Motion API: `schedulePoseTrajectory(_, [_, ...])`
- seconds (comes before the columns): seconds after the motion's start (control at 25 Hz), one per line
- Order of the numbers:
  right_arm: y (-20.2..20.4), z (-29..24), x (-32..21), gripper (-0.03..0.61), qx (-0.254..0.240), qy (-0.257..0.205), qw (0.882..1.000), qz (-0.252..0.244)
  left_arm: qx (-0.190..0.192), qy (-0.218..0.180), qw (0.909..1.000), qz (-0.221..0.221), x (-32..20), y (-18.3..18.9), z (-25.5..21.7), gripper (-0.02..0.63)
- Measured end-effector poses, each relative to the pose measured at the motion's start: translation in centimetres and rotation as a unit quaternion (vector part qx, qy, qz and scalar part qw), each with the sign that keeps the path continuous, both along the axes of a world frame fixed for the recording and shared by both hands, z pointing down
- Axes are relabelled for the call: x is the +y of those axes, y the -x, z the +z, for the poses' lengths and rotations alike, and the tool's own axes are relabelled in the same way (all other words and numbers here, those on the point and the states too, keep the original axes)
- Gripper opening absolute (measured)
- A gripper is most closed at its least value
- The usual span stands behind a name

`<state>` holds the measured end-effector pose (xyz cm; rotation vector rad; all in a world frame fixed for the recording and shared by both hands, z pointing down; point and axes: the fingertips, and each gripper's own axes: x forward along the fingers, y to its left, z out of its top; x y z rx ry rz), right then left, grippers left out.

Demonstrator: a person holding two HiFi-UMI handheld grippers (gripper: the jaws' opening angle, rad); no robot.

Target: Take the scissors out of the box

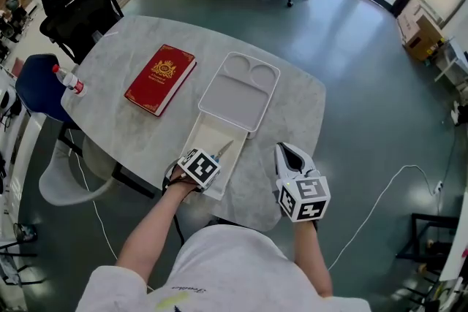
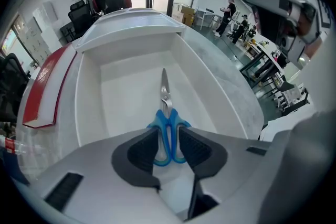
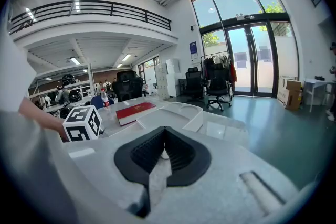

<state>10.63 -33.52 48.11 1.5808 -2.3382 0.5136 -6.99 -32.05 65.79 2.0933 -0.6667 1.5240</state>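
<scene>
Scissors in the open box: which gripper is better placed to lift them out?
Left. The left gripper points down into the box, its jaws closing around the blue handles of the scissors. The right gripper is shut and empty near the table edge, outside the box.

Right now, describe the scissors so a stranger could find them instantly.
On the grey marble table lies an open white box, beside a red book. In its tray lie the scissors: blue handles, steel blades, the only item inside.

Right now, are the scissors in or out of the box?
In. The scissors lie on the floor of the box, handles between the left gripper's closing jaws.
</scene>
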Motion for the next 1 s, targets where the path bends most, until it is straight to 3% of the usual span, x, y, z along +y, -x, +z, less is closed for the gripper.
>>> schedulePoseTrajectory(0.6, [1.2,-1.0,0.1,0.006,0.013,-0.009,1.000,0.008,0.016,-0.020,0.9997,0.004,-0.1,0.1,-0.4,0.083])
schedulePoseTrajectory(1.0, [2.0,-1.1,0.4,0.006,0.016,-0.012,1.000,-0.008,0.044,-0.060,0.9966,-0.036,-0.6,1.0,-2.4,0.081])
